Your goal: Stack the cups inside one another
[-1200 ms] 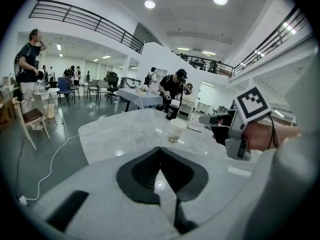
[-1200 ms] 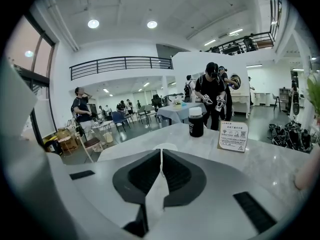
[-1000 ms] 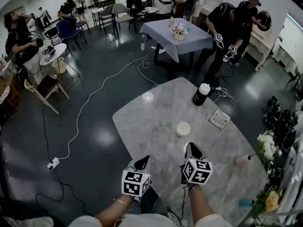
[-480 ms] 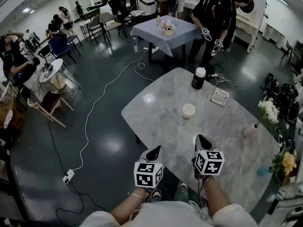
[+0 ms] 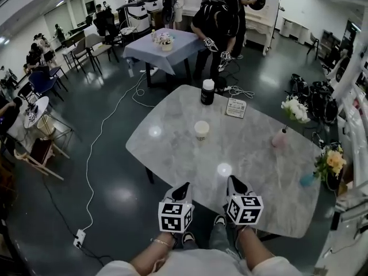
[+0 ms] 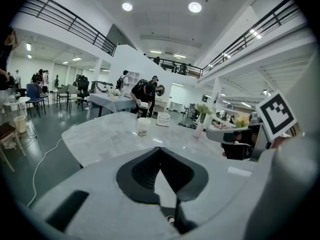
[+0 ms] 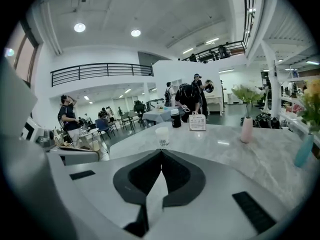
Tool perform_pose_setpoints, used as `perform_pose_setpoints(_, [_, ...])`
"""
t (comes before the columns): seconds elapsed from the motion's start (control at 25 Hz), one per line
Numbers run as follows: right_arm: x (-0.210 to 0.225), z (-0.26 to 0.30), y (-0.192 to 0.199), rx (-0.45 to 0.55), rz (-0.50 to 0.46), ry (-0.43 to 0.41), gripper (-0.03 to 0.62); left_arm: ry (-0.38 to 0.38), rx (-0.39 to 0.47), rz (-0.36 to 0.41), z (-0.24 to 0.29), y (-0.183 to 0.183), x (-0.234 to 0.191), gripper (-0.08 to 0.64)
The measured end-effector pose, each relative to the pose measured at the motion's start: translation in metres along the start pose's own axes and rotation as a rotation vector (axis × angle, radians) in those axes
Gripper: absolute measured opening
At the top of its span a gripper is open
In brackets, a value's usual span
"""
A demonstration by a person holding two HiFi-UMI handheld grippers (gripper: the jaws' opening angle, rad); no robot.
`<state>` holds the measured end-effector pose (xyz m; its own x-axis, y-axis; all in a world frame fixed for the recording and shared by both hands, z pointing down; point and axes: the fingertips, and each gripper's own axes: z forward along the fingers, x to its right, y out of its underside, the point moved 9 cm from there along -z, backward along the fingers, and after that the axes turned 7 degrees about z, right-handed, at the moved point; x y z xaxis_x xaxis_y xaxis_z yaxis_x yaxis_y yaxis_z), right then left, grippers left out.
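Note:
A white paper cup (image 5: pixel 202 129) stands upright on the grey marble table (image 5: pixel 172 148), alone near its middle. It also shows in the left gripper view as the cup (image 6: pixel 144 126) and in the right gripper view as the cup (image 7: pixel 162 135), well ahead of the jaws. My left gripper (image 5: pixel 184 186) hangs at the table's near edge, jaws shut and empty (image 6: pixel 160 148). My right gripper (image 5: pixel 232 180) is beside it over the near edge, also shut with nothing in it (image 7: pixel 161 151). Both point towards the cup and stand well short of it.
A black bottle with a white cap (image 5: pixel 207 92) and a small sign card (image 5: pixel 236 107) stand at the far edge. A pink vase (image 5: pixel 280 137), white flowers (image 5: pixel 295 109), a blue vase (image 5: pixel 306 180) and yellow flowers (image 5: pixel 332 163) line the right side. People stand beyond the table.
Both grippers have drawn back from the cup to the table's near edge. The cup has stayed where it was. The head view has swung, so the table sits more to the right.

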<state>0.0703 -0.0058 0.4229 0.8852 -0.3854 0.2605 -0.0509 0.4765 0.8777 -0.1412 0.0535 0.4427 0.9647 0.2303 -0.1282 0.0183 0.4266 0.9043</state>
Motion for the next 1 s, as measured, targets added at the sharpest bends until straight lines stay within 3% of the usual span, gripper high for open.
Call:
perform_pose_setpoints(0.44, [0.048,-0.083,0.014,0.083,0.100,0.181,0.008,0.190,0.009,0.061,0.023,-0.009,0.066,0.001])
perform_pose_setpoints(0.64, [0.071,-0.123,0.021,0.087,0.124,0.216,0.009,0.204,-0.006,0.073,0.020,-0.007,0.102,0.000])
perform_pose_setpoints(1.0, [0.101,-0.172,0.028,0.064,0.125,0.205,0.009,0.199,-0.044,0.062,0.008,0.001,0.156,0.000])
